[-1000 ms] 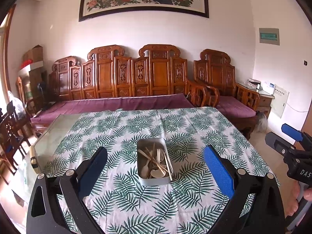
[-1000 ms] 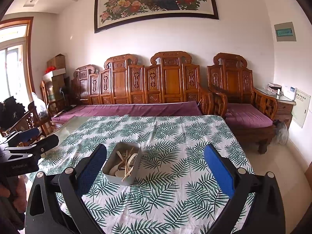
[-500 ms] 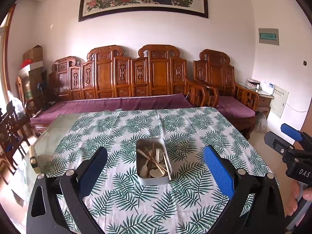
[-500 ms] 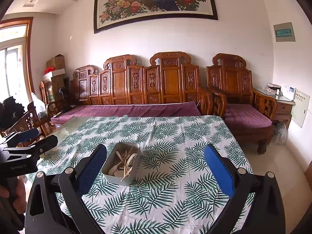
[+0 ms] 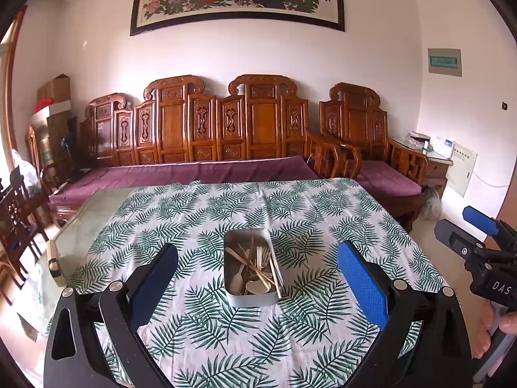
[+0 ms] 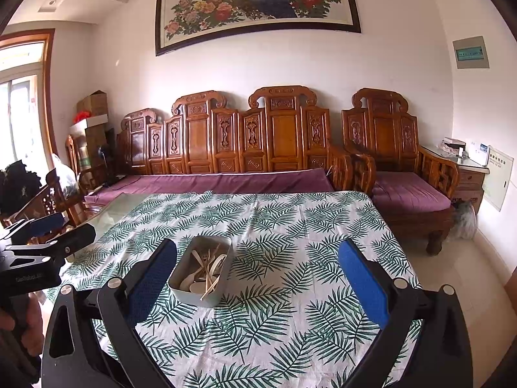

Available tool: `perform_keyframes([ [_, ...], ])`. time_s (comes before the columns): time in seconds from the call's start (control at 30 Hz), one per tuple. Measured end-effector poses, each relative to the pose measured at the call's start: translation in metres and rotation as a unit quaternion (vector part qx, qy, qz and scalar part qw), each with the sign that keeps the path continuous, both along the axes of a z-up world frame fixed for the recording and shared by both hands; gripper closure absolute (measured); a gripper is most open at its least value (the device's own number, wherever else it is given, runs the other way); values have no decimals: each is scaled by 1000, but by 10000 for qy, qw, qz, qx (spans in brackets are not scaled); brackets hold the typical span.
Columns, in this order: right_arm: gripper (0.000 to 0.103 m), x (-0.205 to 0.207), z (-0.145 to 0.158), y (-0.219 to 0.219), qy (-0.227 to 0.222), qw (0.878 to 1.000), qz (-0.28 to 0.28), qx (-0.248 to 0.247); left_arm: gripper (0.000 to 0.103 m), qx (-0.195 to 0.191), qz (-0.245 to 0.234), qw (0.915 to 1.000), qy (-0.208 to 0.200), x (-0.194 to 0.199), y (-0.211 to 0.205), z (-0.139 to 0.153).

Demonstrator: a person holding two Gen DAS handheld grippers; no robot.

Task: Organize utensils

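Left wrist view: left gripper (image 5: 257,286) and right gripper (image 6: 257,286) both gape wide, holding nothing, near the metal tin (image 5: 253,297) of utensils (image 5: 255,270).

A white wall (image 6: 258,71) carries a wide framed peacock-and-peony painting (image 6: 255,3) above a carved wooden sofa (image 6: 245,142) with purple cushions and a matching armchair (image 6: 397,161). Daylight enters by a wood-framed window (image 6: 22,103) at the left, near stacked cardboard boxes (image 6: 92,110). The bench (image 6: 106,215) wears a fern-print cloth (image 6: 290,226).
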State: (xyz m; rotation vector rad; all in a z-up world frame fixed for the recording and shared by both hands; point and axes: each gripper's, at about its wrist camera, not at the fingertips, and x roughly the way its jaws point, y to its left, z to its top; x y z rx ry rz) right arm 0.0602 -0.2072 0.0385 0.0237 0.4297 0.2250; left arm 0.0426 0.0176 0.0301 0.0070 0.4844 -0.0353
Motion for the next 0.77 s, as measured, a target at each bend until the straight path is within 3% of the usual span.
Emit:
perform_keyframes([
  [0.77, 2, -1, 0, 0, -16, 10000, -9, -4, 8, 13, 32, 10000, 1, -1, -7, 4],
])
